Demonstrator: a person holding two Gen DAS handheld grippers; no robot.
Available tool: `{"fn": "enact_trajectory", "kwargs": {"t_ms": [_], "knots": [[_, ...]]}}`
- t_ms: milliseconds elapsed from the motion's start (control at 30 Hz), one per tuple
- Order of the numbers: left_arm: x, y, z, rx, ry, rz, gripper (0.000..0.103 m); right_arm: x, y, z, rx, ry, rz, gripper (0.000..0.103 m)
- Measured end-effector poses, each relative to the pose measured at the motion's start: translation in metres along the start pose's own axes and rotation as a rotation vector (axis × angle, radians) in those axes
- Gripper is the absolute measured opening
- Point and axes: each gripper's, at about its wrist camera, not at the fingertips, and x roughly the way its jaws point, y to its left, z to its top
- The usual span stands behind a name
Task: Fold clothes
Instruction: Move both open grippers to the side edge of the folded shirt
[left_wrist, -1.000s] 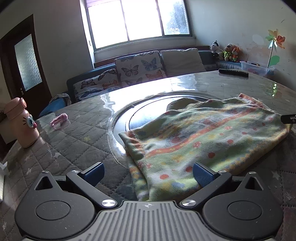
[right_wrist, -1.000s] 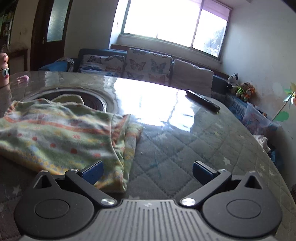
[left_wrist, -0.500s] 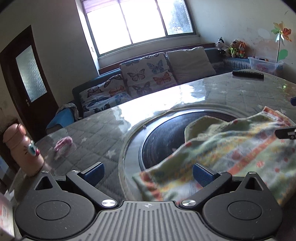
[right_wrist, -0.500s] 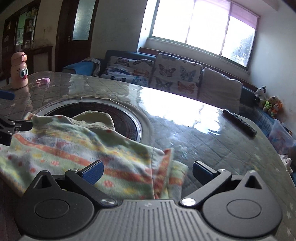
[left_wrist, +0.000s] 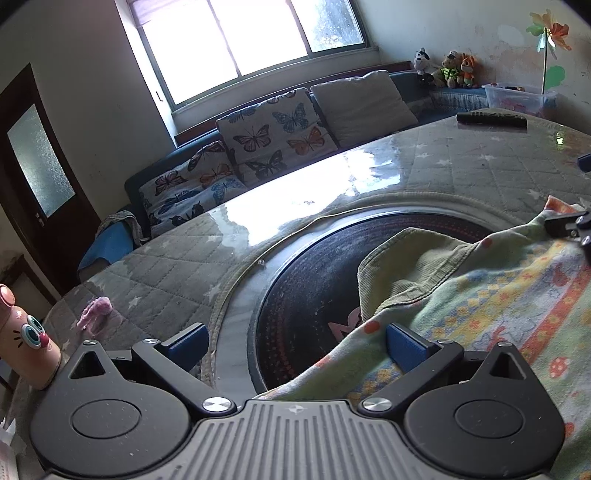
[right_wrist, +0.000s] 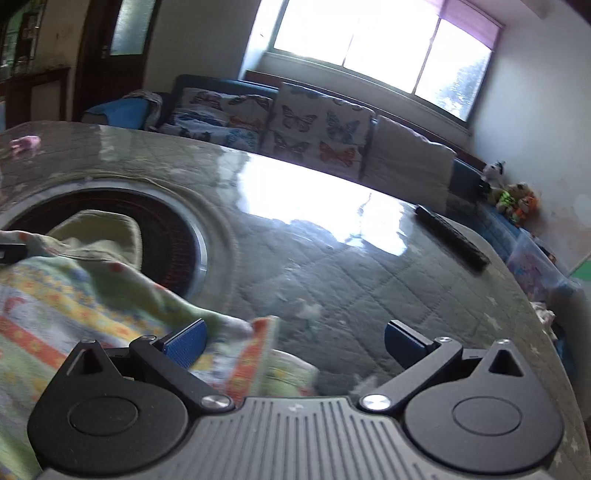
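A green garment (left_wrist: 491, 295) with orange and yellow patterned bands lies on the round table, partly over the dark turntable (left_wrist: 306, 295). My left gripper (left_wrist: 297, 345) is open and low at the garment's left edge, with the hem running between its fingers close to the right pad. In the right wrist view the garment (right_wrist: 74, 295) fills the lower left. Its orange-trimmed corner lies between the fingers of my open right gripper (right_wrist: 293, 343), close to the left pad. Each view shows a finger of the other gripper at its edge.
A quilted cover under glass (left_wrist: 461, 166) tops the table. A black remote (right_wrist: 450, 236) lies at the far right, a pink cartoon bottle (left_wrist: 22, 343) and a small pink item (left_wrist: 96, 312) at the left. A sofa with butterfly cushions (left_wrist: 269, 133) stands behind.
Both grippers have dropped and closed in on opposite ends of the garment, so its edges now sit between their fingers. Both jaws stay open.
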Motion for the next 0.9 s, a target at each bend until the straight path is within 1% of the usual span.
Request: {"fn": "enact_trajectory", "kwargs": {"t_ms": [133, 233, 300, 433, 567, 667, 800, 900], "knots": [[-0.001, 0.001, 0.0, 0.004, -0.008, 0.0, 0.103, 0.0, -0.016, -0.004, 0.042, 0.006, -0.041, 0.103], [0.001, 0.001, -0.001, 0.0, -0.002, -0.003, 0.103, 0.007, -0.021, -0.006, 0.056, 0.029, -0.039, 0.103], [0.0, 0.002, 0.0, -0.005, -0.005, 0.0, 0.103, 0.005, -0.021, -0.003, 0.065, 0.014, -0.038, 0.103], [0.0, 0.002, 0.0, -0.009, -0.004, 0.0, 0.103, 0.006, -0.014, 0.003, 0.023, -0.011, -0.046, 0.103], [0.001, 0.003, -0.001, -0.01, -0.001, -0.001, 0.103, 0.02, -0.016, 0.001, 0.036, 0.034, -0.079, 0.103], [-0.001, 0.005, 0.0, -0.018, -0.005, 0.002, 0.103, 0.013, -0.02, -0.001, 0.056, 0.015, -0.094, 0.103], [0.002, 0.005, -0.002, -0.016, -0.001, -0.006, 0.103, 0.015, -0.023, -0.006, 0.049, 0.038, -0.092, 0.103], [0.001, 0.009, -0.002, -0.028, -0.001, -0.003, 0.103, 0.008, -0.021, -0.005, 0.04, 0.021, -0.1, 0.103]]}}
